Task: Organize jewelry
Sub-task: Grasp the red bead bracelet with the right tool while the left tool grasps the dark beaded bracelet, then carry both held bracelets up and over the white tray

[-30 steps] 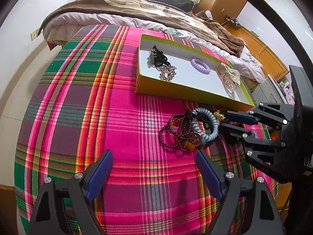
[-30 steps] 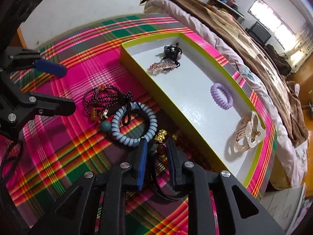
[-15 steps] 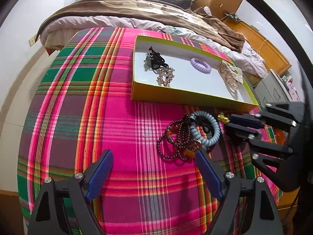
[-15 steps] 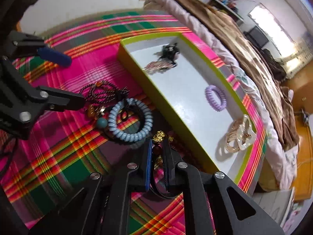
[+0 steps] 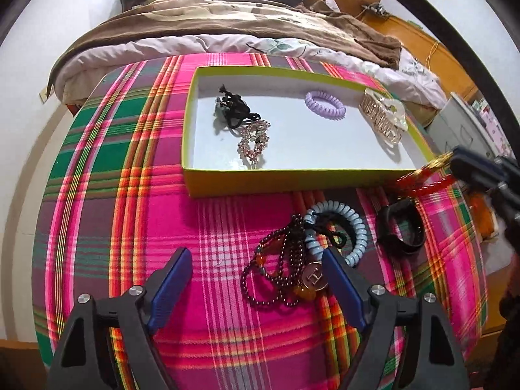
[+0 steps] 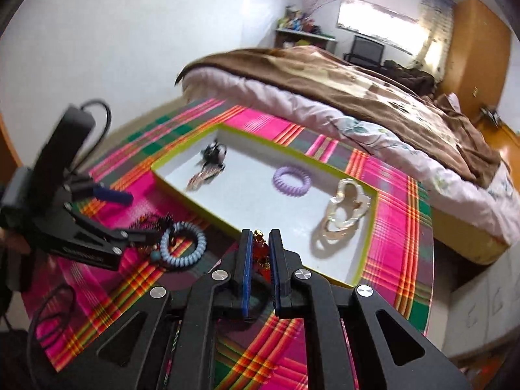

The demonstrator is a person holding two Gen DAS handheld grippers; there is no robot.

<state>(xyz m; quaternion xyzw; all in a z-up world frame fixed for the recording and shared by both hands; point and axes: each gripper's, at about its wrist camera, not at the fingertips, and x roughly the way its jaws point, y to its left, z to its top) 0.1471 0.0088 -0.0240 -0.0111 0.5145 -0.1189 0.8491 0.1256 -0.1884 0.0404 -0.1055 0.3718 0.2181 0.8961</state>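
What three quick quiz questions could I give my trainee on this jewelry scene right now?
1. True or false: the right gripper is shut on the red bead bracelet.
2. How many items lie inside the tray?
3. Which is in the tray: A) blue coil hair tie, B) purple coil hair tie, C) black band?

Key: 1 true; 2 four; 3 B.

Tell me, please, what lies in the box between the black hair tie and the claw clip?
The purple coil hair tie lies between the black hair tie and the claw clip, on the white floor of the box; the left wrist view shows it.
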